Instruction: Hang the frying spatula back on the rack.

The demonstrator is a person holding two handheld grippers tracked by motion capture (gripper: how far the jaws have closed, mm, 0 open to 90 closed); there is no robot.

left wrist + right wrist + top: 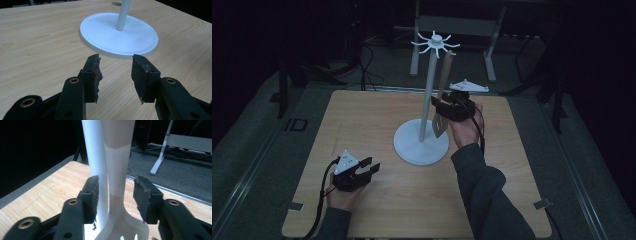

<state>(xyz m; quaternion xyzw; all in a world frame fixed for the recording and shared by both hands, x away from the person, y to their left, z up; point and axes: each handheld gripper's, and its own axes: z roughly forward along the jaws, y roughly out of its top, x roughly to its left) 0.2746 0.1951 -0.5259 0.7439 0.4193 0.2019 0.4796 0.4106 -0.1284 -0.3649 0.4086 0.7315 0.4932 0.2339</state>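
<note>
From the high view, a white metal stand with a round base and a spoked hook crown (427, 107) sits near the middle of the pale wooden counter (362, 120). A slotted spatula with a beige wooden handle (443, 95) hangs from a hook at the crown's 4 o'clock, just beside the pole. The right gripper (443, 106) is around its neck, jaws spread. The left gripper (371, 167) rests toward 7 o'clock of the base, with bare counter around it.

In the left gripper view, its jaws stand apart over bare wood, the base at 12 o'clock.

In the right gripper view, the spatula neck hangs between parted jaws, neither pad pressing it.
</note>
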